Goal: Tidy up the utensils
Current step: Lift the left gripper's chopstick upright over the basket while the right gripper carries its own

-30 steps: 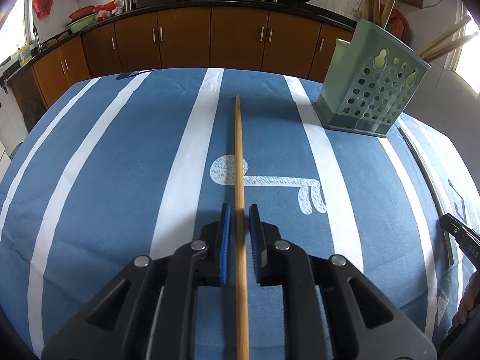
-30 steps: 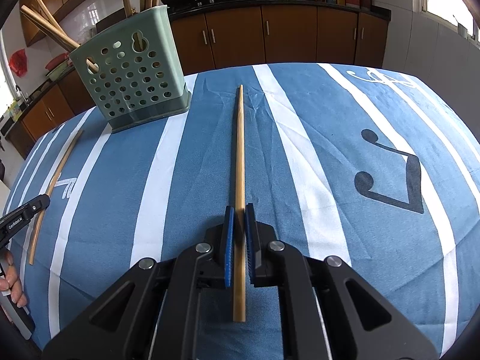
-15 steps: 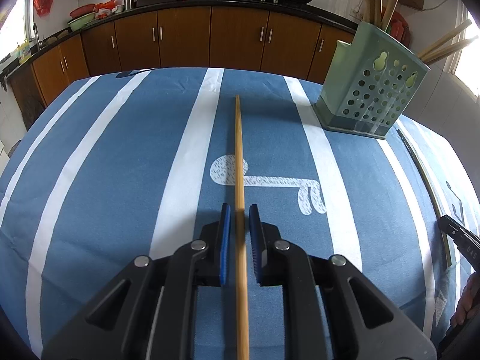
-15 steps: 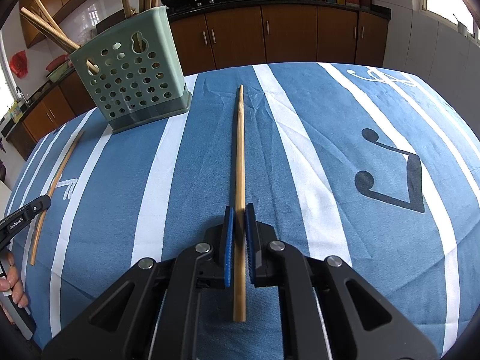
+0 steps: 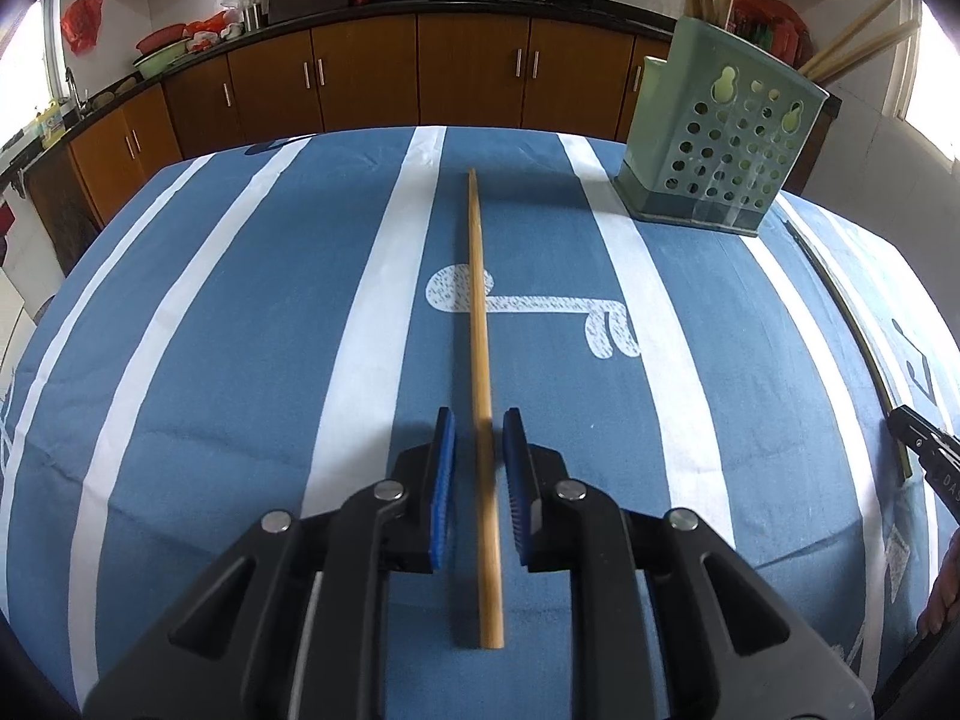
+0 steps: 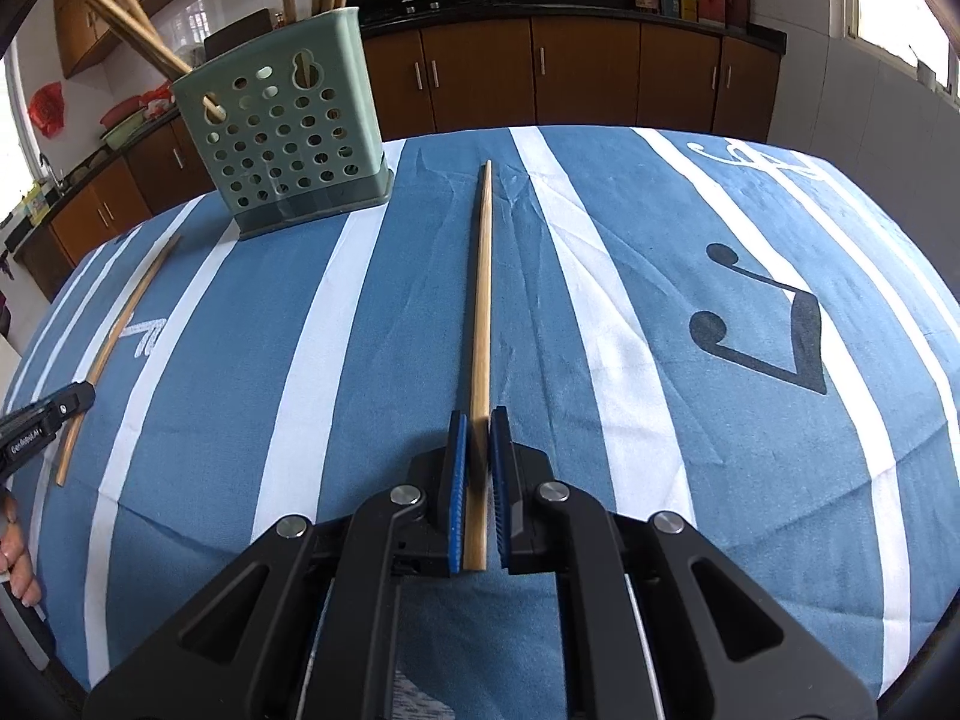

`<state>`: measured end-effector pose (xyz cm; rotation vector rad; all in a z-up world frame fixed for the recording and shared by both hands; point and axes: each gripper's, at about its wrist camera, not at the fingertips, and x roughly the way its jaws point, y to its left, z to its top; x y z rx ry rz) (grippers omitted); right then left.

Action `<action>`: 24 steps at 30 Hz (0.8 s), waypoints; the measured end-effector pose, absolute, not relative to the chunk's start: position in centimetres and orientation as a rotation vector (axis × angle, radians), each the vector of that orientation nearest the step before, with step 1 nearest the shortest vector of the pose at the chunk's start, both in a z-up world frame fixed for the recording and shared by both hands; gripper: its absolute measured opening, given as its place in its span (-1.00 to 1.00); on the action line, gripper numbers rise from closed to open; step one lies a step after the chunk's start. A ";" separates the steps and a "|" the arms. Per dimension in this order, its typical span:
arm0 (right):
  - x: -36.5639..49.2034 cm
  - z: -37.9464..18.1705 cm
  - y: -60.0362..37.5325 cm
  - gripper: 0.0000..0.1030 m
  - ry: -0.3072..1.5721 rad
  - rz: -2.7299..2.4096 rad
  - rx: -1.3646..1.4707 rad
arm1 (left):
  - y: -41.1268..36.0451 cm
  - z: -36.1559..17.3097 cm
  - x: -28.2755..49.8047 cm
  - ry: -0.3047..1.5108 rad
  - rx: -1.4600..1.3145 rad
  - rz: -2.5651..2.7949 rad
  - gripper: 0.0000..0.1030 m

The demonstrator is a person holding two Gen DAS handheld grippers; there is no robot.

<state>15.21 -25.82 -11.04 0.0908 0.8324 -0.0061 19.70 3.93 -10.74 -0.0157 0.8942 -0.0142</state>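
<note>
Left hand-held gripper (image 5: 478,420) has its blue pads set apart on either side of the left chopstick (image 5: 477,312), with a sliver of cloth showing on both sides, so nothing is clamped. That stick lies flat on the striped surface (image 5: 240,360), pointing away towards the cabinets. The right hand-held gripper (image 6: 477,417) has its pads drawn in against the right chopstick (image 6: 483,276), and it looks pinched near its thick end. Whether its far tip is off the cloth is hard to tell.

A green holder (image 5: 714,162) stands between the two sticks, near the far edge, with several long wooden sticks (image 6: 138,30) in it.

By my reckoning the job is partly done: some sticks are stowed and these two are left. One seems gripped and the other is only lined up; both have yet to be lifted and dropped into the holder.

Compared with a second ago, the left pads stand a little wider and the left stick's near end, then running off the bottom edge, now shows short of it. The right stick's near end sits closer behind the pads.
</note>
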 end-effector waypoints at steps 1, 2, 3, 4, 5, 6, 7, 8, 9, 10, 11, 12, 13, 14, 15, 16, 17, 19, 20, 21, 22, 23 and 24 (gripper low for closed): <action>15.0 -11.1 -25.7 -0.83 0.830 -0.005 0.085 | 3.9 -10.8 19.5 0.895 -0.011 -0.014 -0.67; 14.9 -11.1 -25.7 -0.84 0.830 0.000 0.088 | 3.8 -10.8 19.3 0.895 -0.005 -0.013 -0.74; 14.9 -11.1 -25.8 -0.84 0.832 0.003 0.092 | 3.8 -10.8 19.2 0.895 0.000 -0.013 -0.80; 14.9 -11.0 -26.0 -0.85 0.838 0.006 0.104 | 3.8 -10.8 19.0 0.896 0.003 -0.019 -0.85; 14.9 -10.9 -26.1 -0.86 0.842 0.006 0.115 | 3.7 -10.8 18.8 0.897 0.009 -0.021 -0.85; 14.9 -10.7 -26.5 -0.86 0.838 0.005 0.128 | 3.8 -10.7 18.7 0.900 0.018 -0.026 -0.85; 14.9 -10.2 -26.8 -0.86 0.824 0.002 0.138 | 3.8 -10.6 18.6 0.908 0.029 -0.031 -0.85; 14.7 -9.6 -27.1 -0.86 0.807 -0.001 0.144 | 3.9 -10.4 18.5 0.907 0.033 -0.032 -0.85; 14.6 -8.9 -27.4 -0.86 0.788 -0.004 0.149 | 4.0 -9.8 18.4 0.895 0.036 -0.033 -0.85; 14.5 -7.9 -27.8 -0.86 0.758 -0.008 0.157 | 4.1 -9.3 18.3 0.884 0.038 -0.032 -0.85; 14.5 -6.9 -28.2 -0.86 0.731 -0.011 0.165 | 4.3 -8.4 18.3 0.865 0.039 -0.031 -0.85; 14.5 -6.1 -28.5 -0.86 0.710 -0.013 0.170 | 4.3 -7.8 18.3 0.851 0.037 -0.033 -0.85; 14.5 -5.1 -28.9 -0.86 0.681 -0.016 0.177 | 4.5 -6.7 18.3 0.826 0.032 -0.035 -0.85; 14.6 -4.4 -29.2 -0.86 0.661 -0.018 0.181 | 4.5 -5.9 18.3 0.806 0.030 -0.036 -0.85; 14.6 -3.5 -29.5 -0.86 0.636 -0.022 0.185 | 4.6 -5.0 18.3 0.785 0.028 -0.036 -0.85; 14.6 -2.7 -29.7 -0.86 0.612 -0.026 0.189 | 4.7 -4.0 18.3 0.761 0.025 -0.036 -0.85; 14.7 -2.1 -30.1 -0.86 0.594 -0.027 0.193 | 4.7 -3.0 18.3 0.736 0.021 -0.036 -0.85; 14.7 -1.0 -30.4 -0.86 0.561 -0.030 0.197 | 4.9 -1.6 18.3 0.703 0.009 -0.038 -0.85; 14.7 -0.5 -30.6 -0.86 0.544 -0.032 0.198 | 5.0 -0.9 18.3 0.687 -0.002 -0.039 -0.85; 14.7 -0.1 -30.7 -0.86 0.532 -0.034 0.199 | 5.2 -0.3 18.3 0.672 -0.013 -0.039 -0.85; 14.7 0.2 -30.8 -0.86 0.521 -0.035 0.201 | 5.3 0.4 18.2 0.653 -0.026 -0.041 -0.85; 14.6 0.5 -30.9 -0.86 0.508 -0.038 0.203 | 5.6 1.0 18.2 0.638 -0.040 -0.043 -0.85; 14.6 0.8 -31.0 -0.86 0.498 -0.040 0.206 | 5.7 1.6 18.1 0.620 -0.058 -0.044 -0.85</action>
